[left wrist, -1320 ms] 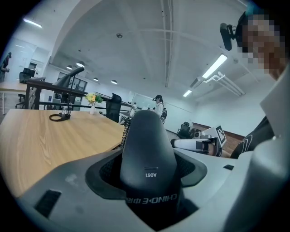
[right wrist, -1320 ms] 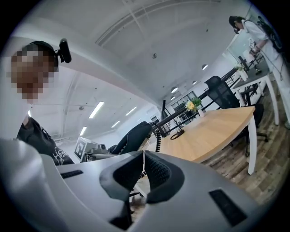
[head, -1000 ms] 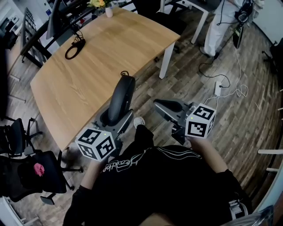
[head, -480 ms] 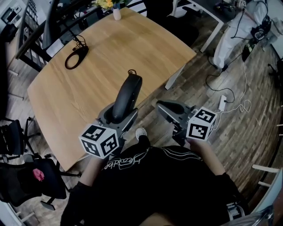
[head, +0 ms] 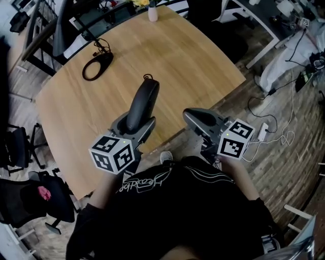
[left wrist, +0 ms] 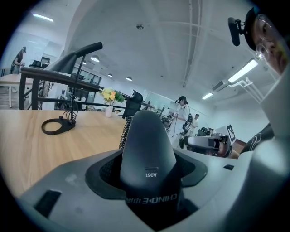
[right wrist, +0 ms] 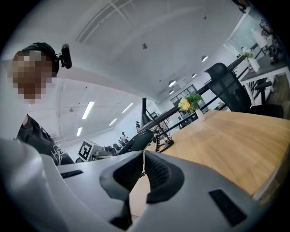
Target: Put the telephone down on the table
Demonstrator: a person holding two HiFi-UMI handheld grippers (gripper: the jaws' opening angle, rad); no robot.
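My left gripper (head: 134, 124) is shut on a black telephone handset (head: 142, 101), gripping its lower end. The handset points away from me over the near part of the wooden table (head: 198, 56), held above the top. In the left gripper view the handset (left wrist: 147, 152) fills the space between the jaws, with a coiled cord (left wrist: 123, 134) behind it. My right gripper (head: 192, 114) is shut on nothing, hovering at the table's near right edge. The right gripper view shows its pads (right wrist: 149, 174) meeting, with the handset (right wrist: 138, 139) off to the left.
A black ring-shaped stand with cable (head: 98, 66) lies on the table's far left. A small vase with yellow flowers (head: 152, 10) stands at the far edge. Black office chairs (head: 20, 152) are on the left. A white power strip and cables (head: 262, 132) lie on the floor to the right.
Both grippers have moved forward. The handset, earlier at the table's near edge, now hangs over the tabletop. The right gripper has come up to the table edge.
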